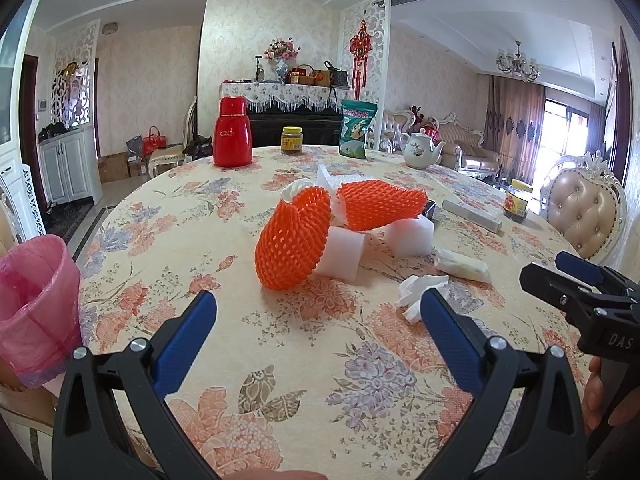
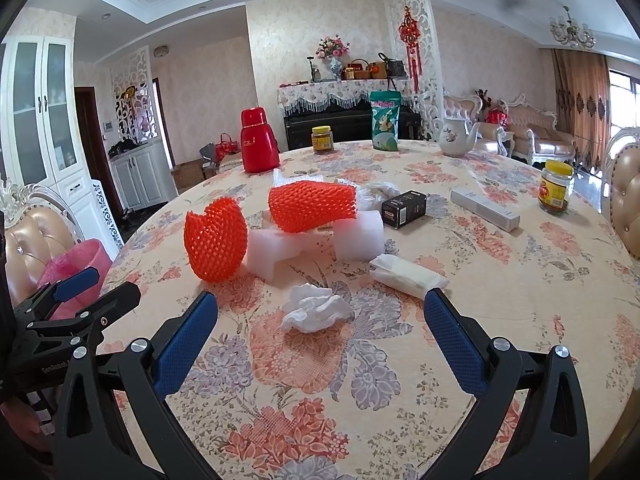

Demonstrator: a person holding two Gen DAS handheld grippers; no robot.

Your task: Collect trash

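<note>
Trash lies mid-table on the floral cloth: two orange foam nets (image 1: pixel 294 240) (image 2: pixel 216 240), white foam blocks (image 1: pixel 410 236) (image 2: pixel 276 252), a crumpled white tissue (image 2: pixel 316 308) (image 1: pixel 418 292) and a folded tissue packet (image 2: pixel 408 274) (image 1: pixel 462 266). A bin with a pink liner (image 1: pixel 36 312) (image 2: pixel 80 264) stands off the table's left edge. My left gripper (image 1: pixel 318 304) is open over the cloth, short of the nearer net. My right gripper (image 2: pixel 320 304) is open, with the crumpled tissue lying between its fingertips. Neither holds anything.
Further back stand a red flask (image 1: pixel 232 136), two jars (image 1: pixel 291 140) (image 2: pixel 556 186), a green snack bag (image 1: pixel 356 130), a white teapot (image 1: pixel 420 150), a black box (image 2: pixel 404 208) and a long grey box (image 2: pixel 484 208). Padded chairs (image 1: pixel 584 216) (image 2: pixel 32 240) flank the table.
</note>
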